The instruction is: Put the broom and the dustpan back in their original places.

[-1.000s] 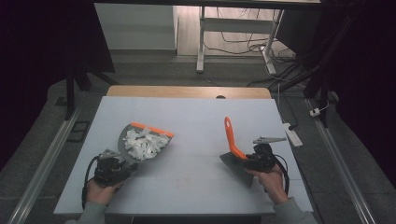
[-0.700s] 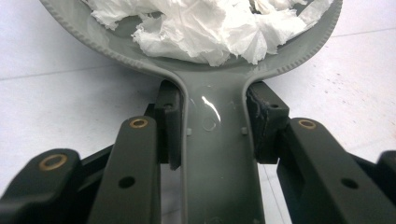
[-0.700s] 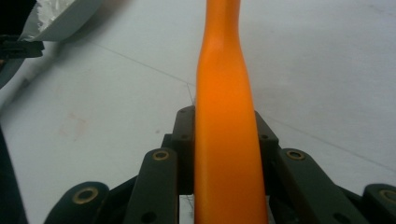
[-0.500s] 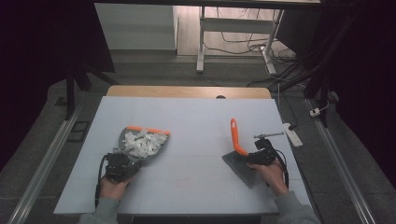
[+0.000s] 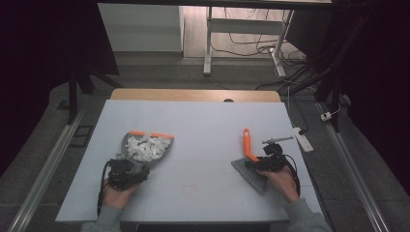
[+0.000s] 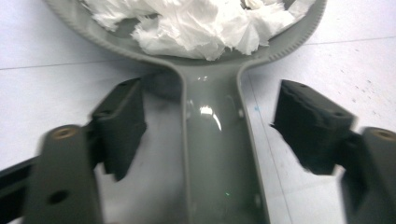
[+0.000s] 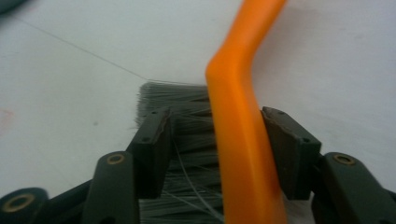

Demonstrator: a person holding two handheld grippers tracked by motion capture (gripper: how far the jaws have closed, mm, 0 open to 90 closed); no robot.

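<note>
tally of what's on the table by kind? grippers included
Dustpan, grey with orange edge: 1
Heap of white paper scraps in the dustpan: 1
Brush, orange handle, grey bristles: 1
Hand-held gripper: 2, the left hand-held gripper and the right hand-held gripper
Total: 5

The right gripper [image 7: 217,140] has just been opening its jaws — they stand apart on either side of an orange brush handle [image 7: 240,130], the right pad right beside it. Grey bristles [image 7: 182,140] spread beneath, flat on the pale table [image 7: 70,79].
</note>
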